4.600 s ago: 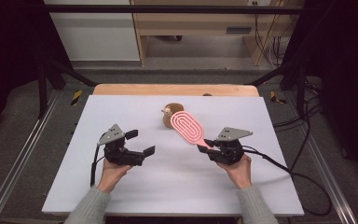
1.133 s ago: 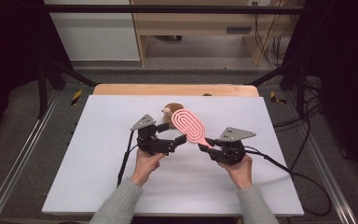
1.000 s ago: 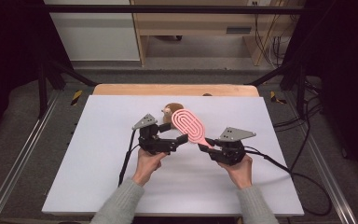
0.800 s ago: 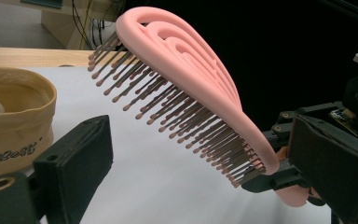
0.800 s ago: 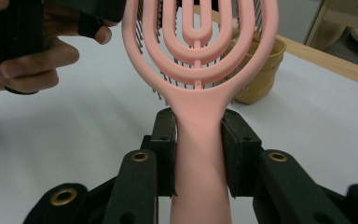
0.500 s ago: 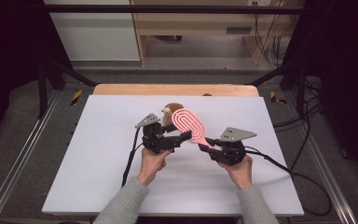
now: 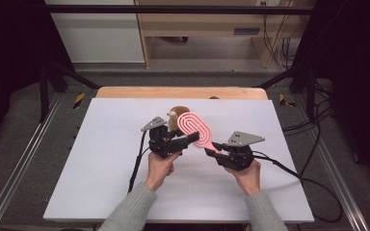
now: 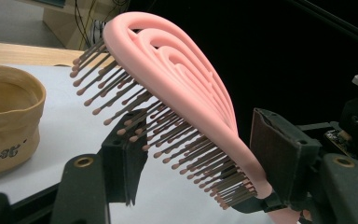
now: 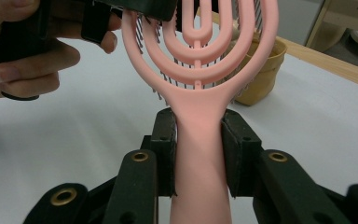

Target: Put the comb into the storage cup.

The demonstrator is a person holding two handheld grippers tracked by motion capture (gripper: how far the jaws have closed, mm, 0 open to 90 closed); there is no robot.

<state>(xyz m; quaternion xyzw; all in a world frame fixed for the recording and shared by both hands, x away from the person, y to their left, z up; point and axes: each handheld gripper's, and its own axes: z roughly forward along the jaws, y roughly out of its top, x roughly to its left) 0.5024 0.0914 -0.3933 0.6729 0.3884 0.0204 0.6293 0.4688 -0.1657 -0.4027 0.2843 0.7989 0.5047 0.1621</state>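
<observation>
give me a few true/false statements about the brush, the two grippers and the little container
1. The right gripper is shut on the handle of the pink hairbrush. True.
2. The hairbrush lies flat on the white table. False: it is held up off the table, head tilted upward.
3. The left gripper has its fingers open on either side of the brush head, one on the bristle side, one on the back. True.
4. The tan container sits on the near edge of the table, by the person's sleeves. False: it stands farther back, just behind the brush head.
5. The brush's bristles are snapped off. False: rows of tipped bristles show in the left gripper view.
</observation>
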